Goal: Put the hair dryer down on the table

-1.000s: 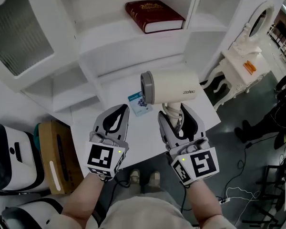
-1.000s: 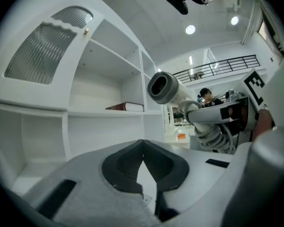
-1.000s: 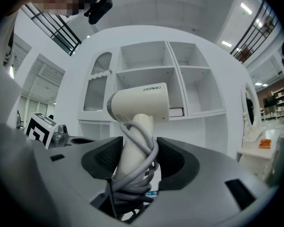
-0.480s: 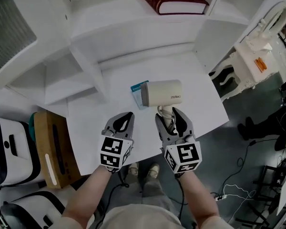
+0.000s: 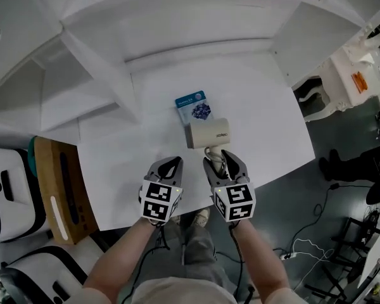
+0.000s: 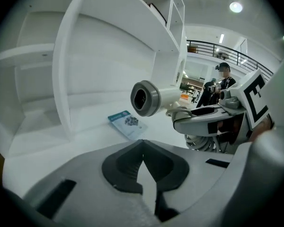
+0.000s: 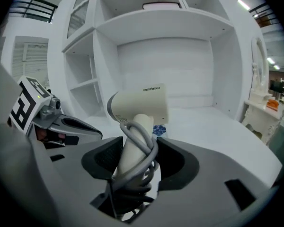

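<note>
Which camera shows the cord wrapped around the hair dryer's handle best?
The right gripper view: the cord coils round the handle close up, in the right claw. The head view shows the hair dryer small, from above, cord barely visible. The left gripper view shows mostly its nozzle.

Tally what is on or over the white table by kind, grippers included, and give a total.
hair dryer: 1
blue card: 1
grippers: 2 (left gripper, right gripper)
Total: 4
</note>
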`<state>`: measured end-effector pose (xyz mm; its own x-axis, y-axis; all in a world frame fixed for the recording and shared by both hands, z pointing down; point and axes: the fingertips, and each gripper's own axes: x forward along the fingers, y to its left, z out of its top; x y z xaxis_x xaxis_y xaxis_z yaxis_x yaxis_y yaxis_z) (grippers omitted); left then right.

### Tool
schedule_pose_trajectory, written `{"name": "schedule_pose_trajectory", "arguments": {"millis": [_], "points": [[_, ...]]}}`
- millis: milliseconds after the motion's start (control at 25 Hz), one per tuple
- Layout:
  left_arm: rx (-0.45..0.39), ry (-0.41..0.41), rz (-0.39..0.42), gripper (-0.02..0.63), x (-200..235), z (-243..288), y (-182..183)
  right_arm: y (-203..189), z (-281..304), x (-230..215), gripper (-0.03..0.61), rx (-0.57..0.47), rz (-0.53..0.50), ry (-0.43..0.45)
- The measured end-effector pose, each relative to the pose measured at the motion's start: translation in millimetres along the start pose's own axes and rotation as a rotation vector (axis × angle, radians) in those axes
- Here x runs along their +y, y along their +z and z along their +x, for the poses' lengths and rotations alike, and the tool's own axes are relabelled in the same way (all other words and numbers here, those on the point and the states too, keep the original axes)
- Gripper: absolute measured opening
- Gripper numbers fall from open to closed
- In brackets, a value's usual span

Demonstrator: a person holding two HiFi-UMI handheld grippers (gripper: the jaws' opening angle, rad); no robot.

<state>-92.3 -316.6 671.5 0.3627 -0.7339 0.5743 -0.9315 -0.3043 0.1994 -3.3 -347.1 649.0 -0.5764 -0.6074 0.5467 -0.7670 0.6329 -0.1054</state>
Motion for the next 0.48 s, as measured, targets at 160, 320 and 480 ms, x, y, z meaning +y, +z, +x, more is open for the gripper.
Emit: {"name": "schedule_pose_trajectory", "arguments": {"millis": [160, 320, 480], "points": [[0.056, -0.002, -0.038, 0.012, 4.6, 15.1, -31.2, -49.9, 20.2, -4.4, 0.229, 0.108, 0.001, 0.005], [0.112, -0.003, -0.071, 0.012, 8.4, 23.3, -52.7, -82.5, 28.1, -4.0, 0.229, 0.184, 0.032, 0.01], [0.14, 0.006, -0.099, 0.012, 12.8, 27.0, -63.8, -95.6, 31.5, -2.2, 0.229, 0.237, 0.07, 0.019]]}}
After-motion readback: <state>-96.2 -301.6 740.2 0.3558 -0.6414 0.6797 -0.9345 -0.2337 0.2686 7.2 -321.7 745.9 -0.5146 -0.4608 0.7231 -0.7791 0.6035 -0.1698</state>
